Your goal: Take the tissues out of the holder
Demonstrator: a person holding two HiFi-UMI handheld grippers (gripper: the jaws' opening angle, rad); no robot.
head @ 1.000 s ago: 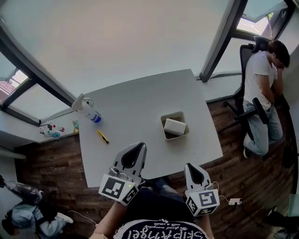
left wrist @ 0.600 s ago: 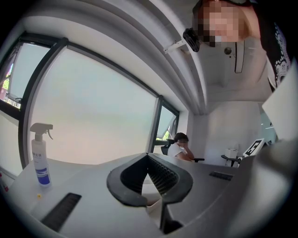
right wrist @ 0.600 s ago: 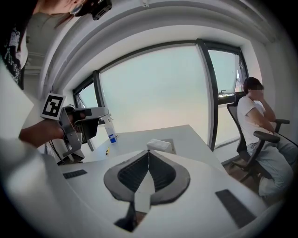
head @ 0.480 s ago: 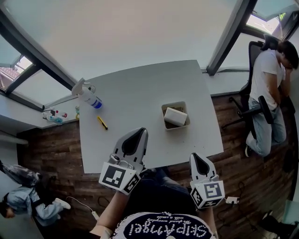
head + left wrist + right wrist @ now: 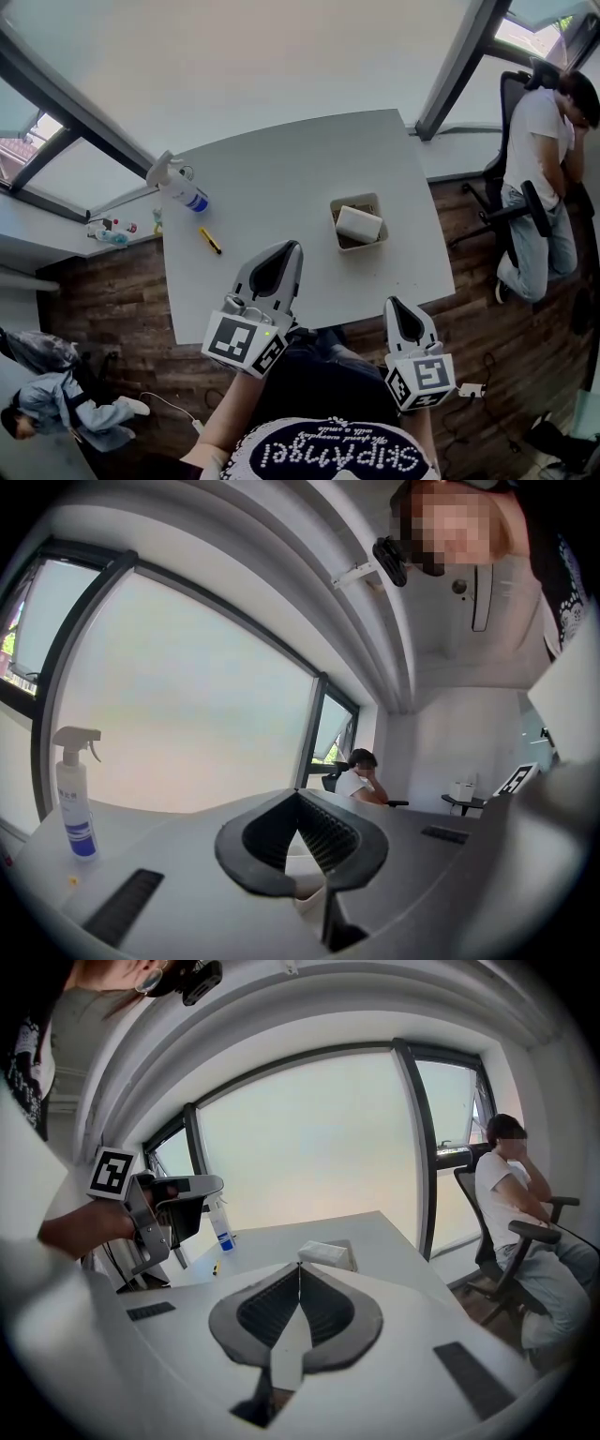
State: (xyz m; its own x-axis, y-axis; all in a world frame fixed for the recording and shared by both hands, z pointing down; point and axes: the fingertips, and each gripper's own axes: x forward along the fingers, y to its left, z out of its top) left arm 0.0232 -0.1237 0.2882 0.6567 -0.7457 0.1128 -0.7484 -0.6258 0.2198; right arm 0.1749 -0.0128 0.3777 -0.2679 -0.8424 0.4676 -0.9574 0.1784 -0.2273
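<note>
While the pack of tissues point(image 5: 359, 224) sits in its holder point(image 5: 356, 197) on the right of the counter point(image 5: 281, 178), we hold the left gripper point(image 5: 290, 247) and right gripper point(image 5: 395, 304) by the near edge, well apart from it, both jaws clenched on nothing. We judge the task unstarted: reach, grasp and lift-out all remain.

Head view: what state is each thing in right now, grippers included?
holder, upright on the table
tissue pack, lying in the holder, not yet taken out
spray bottle, standing upright, untouched
yellow tool, lying flat on the table
left gripper, shut, empty
right gripper, shut, empty
</note>
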